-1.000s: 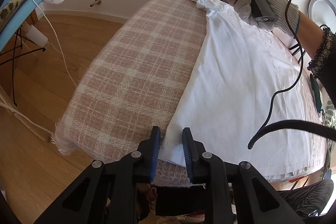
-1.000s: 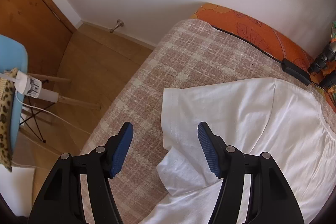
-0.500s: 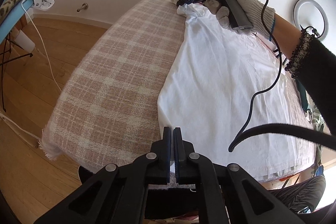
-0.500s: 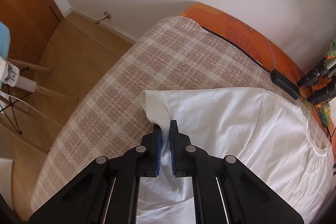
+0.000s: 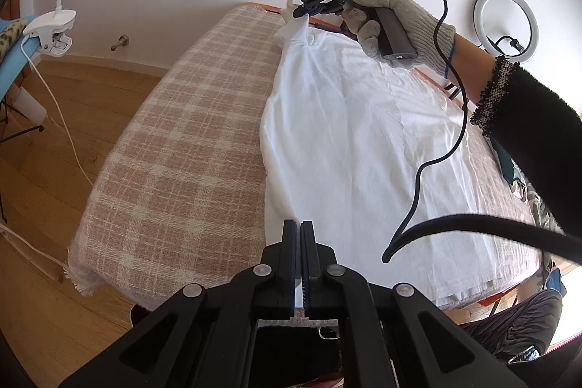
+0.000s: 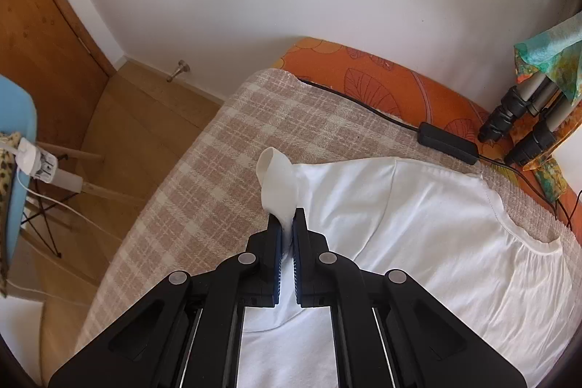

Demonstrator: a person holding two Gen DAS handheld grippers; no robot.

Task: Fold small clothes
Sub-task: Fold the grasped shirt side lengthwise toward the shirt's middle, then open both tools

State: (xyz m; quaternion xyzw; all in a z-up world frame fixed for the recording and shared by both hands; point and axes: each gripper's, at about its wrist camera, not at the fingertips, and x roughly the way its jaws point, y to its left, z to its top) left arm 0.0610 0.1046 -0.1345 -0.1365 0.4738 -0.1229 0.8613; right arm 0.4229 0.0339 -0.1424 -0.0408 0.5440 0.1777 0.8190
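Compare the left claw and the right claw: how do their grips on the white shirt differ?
The left claw pinches the white shirt at its near bottom edge; the right claw pinches its sleeve at the far end. The left claw's cloth lies low, the right claw's sleeve stands up. Both are shut on cloth.

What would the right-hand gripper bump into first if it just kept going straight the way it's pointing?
The right gripper already pinches the white shirt by its sleeve, which sticks up directly ahead. Beyond that, probably the plaid blanket, though depth is hard to judge.

Both wrist views look closely along the shared white shirt (image 5: 356, 140).
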